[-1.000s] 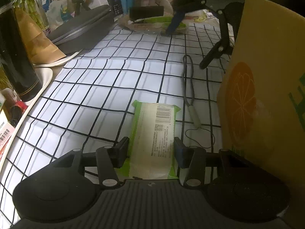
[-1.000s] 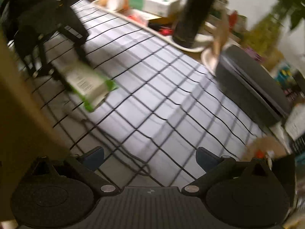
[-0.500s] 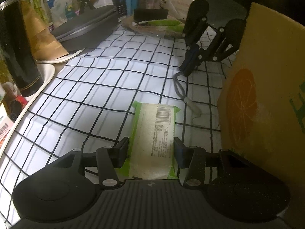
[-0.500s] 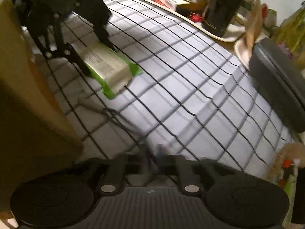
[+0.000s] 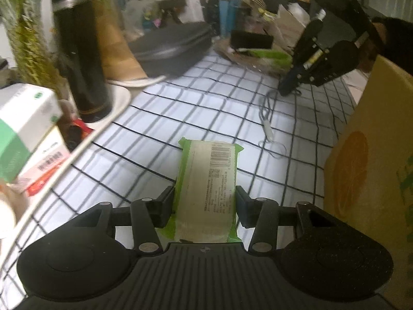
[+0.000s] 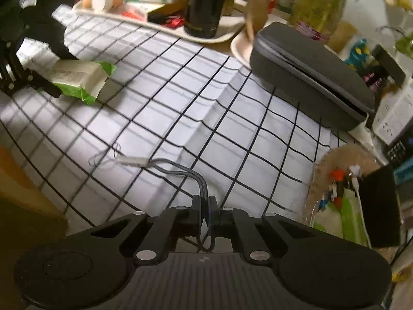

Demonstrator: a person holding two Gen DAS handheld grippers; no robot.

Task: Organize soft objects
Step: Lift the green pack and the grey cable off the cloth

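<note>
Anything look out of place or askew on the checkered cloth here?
The checkered cloth is rucked into creased ridges near its middle rather than lying flat. The grey cord trails loosely across it from the right gripper. Nothing spilled.

Table covered by a white cloth with black grid lines (image 5: 196, 108), creased into ridges in the right wrist view (image 6: 219, 118). Far edge crowded: tall black flask (image 5: 82, 59) on a cream tray (image 5: 121, 98), dark grey zip case (image 6: 309, 77), green-and-white cartons (image 5: 23, 126), green foliage (image 5: 28, 51). Tan cardboard box with orange print (image 5: 369, 175) at one side. Pale wall (image 6: 351, 7) behind; dim, uneven light.
</note>
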